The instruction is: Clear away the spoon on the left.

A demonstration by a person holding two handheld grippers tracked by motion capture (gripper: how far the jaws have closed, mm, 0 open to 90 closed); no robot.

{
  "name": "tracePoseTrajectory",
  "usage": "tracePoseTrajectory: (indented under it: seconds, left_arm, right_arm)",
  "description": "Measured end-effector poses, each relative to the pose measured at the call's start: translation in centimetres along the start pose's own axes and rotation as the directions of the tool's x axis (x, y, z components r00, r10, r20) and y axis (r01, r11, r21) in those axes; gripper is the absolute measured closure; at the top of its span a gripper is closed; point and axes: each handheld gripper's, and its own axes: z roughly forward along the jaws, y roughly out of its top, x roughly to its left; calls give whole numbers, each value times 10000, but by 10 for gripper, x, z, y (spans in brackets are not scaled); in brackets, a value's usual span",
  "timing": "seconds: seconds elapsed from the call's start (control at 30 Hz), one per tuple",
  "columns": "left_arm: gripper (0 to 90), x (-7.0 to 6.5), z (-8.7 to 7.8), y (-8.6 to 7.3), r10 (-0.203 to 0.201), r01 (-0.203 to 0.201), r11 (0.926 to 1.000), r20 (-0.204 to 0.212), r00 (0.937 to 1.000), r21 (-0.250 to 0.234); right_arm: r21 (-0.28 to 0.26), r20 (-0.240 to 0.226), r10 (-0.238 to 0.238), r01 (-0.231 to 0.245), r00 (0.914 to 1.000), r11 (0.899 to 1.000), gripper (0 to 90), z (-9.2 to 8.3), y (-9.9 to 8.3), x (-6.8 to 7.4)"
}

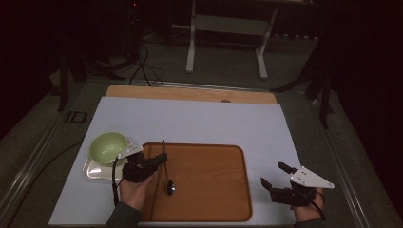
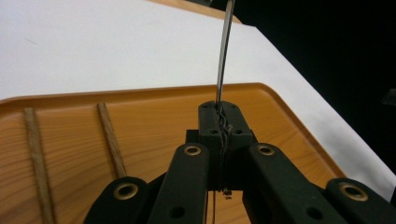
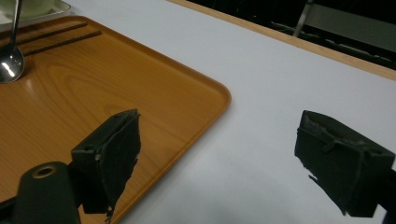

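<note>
At the far left a pale green bowl (image 1: pixel 109 146) sits on a small metal dish (image 1: pixel 93 172), just off the left edge of the wooden tray (image 1: pixel 209 190). Next to it, over the tray's left part, the left gripper (image 1: pixel 163 158) has its jaws pressed together on the handle of a spoon (image 1: pixel 168 186). In the left gripper view the thin metal handle (image 2: pixel 223 60) runs up out of the clamped pads. From above, the spoon's bowl lies toward the near side, at or just above the tray floor; whether it touches the wood I cannot tell. Two chopsticks (image 2: pixel 109 137) lie side by side on the tray, left of the spoon in the left gripper view.

The step in hand looks like setting the spoon down on the tray. To do it well, lower the handle until the spoon rests along its length, clear of the chopsticks so it does not roll onto them. Spread the jaws only once the metal is supported, since a thin handle let go in the air will clatter or skid. Then draw the gripper straight back along the handle.

Well to the right, just beyond the tray's right edge, the right gripper (image 1: pixel 277 174) hangs over the white sheet (image 1: pixel 199 118) with its jaws spread wide and nothing between them, out of the way.
</note>
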Motion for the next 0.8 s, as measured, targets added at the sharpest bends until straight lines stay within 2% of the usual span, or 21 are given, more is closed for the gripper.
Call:
tracePoseTrajectory:
  seconds: [0.27, 0.33, 0.4, 0.8]
  left_arm:
    - [886, 2, 13, -4, -25, 28, 9990, -65, 10000, 436]
    - [884, 3, 14, -5, -155, 156, 9988, -26, 9999, 469]
    - [879, 5, 18, -8, -290, 297, 9976, -106, 9995, 628]
    - [851, 9, 27, -12, -393, 453, 9935, -589, 9975, 1048]
  right_arm:
    - [-2, 0, -12, 12, 10000, 10000, 141, 0, 0, 0]
    - [-4, -3, -18, 18, 10000, 10000, 141, 0, 0, 0]
    - [-1, -7, -33, 33, 10000, 10000, 141, 0, 0, 0]
    - [-12, -16, -38, 38, 10000, 10000, 141, 0, 0, 0]
